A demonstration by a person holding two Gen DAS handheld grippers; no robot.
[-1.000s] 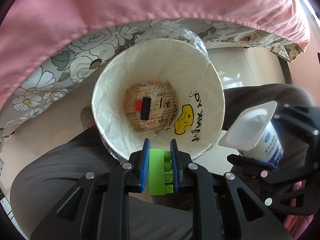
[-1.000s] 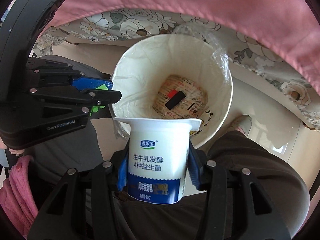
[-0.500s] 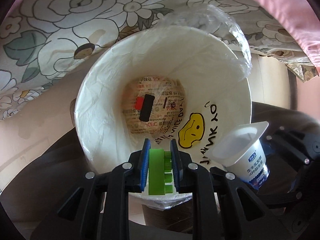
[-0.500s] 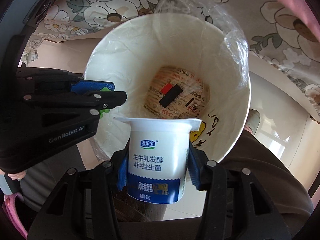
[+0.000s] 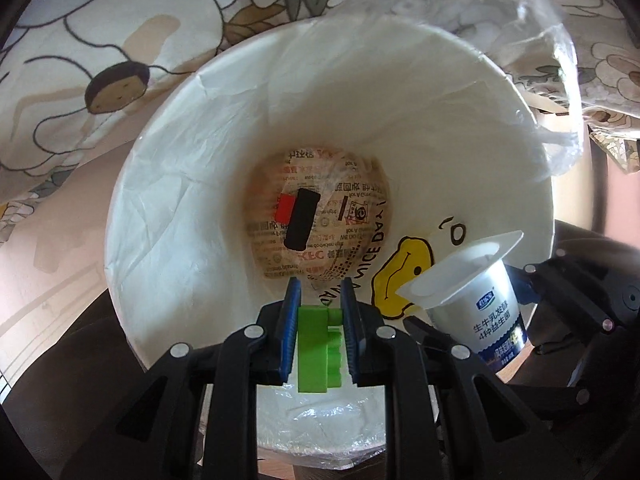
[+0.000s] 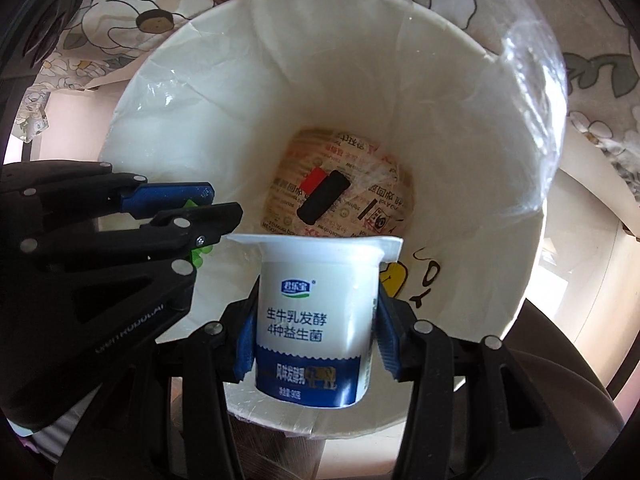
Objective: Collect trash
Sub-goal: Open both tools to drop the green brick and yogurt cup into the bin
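Observation:
A white paper bucket lined with clear plastic [image 5: 192, 208] [image 6: 472, 152] fills both views; a printed wrapper [image 5: 320, 220] [image 6: 340, 196] lies at its bottom. My left gripper [image 5: 319, 312] is shut on a green toy block [image 5: 318, 352] and sits inside the bucket's near rim; it also shows in the right wrist view [image 6: 192, 216]. My right gripper [image 6: 316, 344] is shut on a white and blue yogurt cup [image 6: 316, 320] [image 5: 476, 304], held upright over the bucket's mouth, to the right of the left gripper.
A floral tablecloth [image 5: 100, 40] [image 6: 120, 12] hangs behind the bucket. A pale floor [image 5: 52, 240] shows at the left, and dark trousers [image 6: 560, 400] lie below the bucket.
Both grippers have moved closer to the bucket, which now fills the views. The block and the yogurt cup have come over its rim.

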